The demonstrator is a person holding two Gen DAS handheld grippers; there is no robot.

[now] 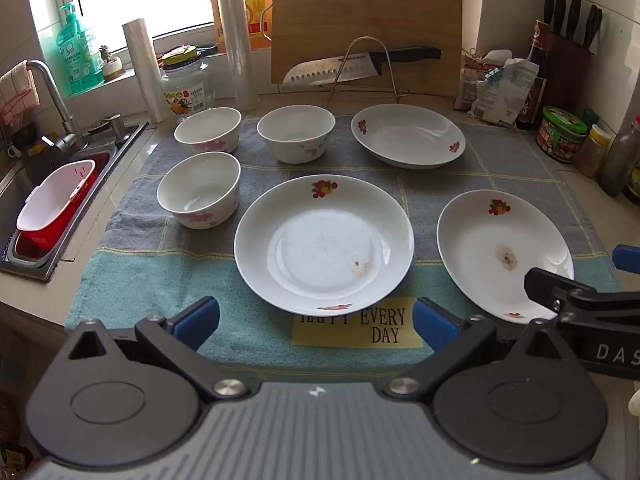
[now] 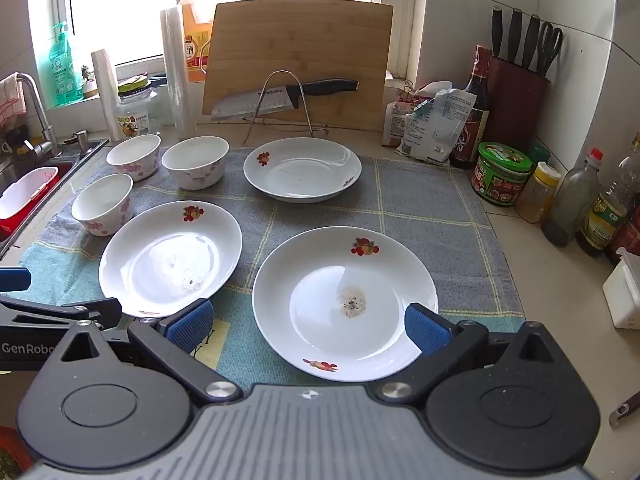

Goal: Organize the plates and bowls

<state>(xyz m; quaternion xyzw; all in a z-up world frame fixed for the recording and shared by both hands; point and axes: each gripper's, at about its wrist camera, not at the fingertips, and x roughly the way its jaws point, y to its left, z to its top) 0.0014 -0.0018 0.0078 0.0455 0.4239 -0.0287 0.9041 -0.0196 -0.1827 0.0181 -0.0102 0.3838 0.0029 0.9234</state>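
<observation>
Three white plates with flower prints lie on a checked cloth [image 1: 500, 168]: a middle plate [image 1: 324, 244] [image 2: 170, 258], a stained right plate [image 1: 502, 252] [image 2: 344, 304] and a far plate [image 1: 408, 136] [image 2: 302, 170]. Three white bowls stand at the left: two at the back [image 1: 208, 130] [image 1: 296, 134] and one nearer [image 1: 199, 194]. My left gripper [image 1: 316, 322] hangs open above the cloth's near edge, in front of the middle plate. My right gripper [image 2: 308, 326] is open over the near rim of the stained plate, nothing between its pads.
A sink [image 1: 48, 196] with a red and white tub lies to the left. A cutting board [image 1: 366, 24], a knife on a wire rack [image 1: 360, 66], rolls and jars stand behind. Bottles, jars and a knife block [image 2: 516, 84] crowd the right side.
</observation>
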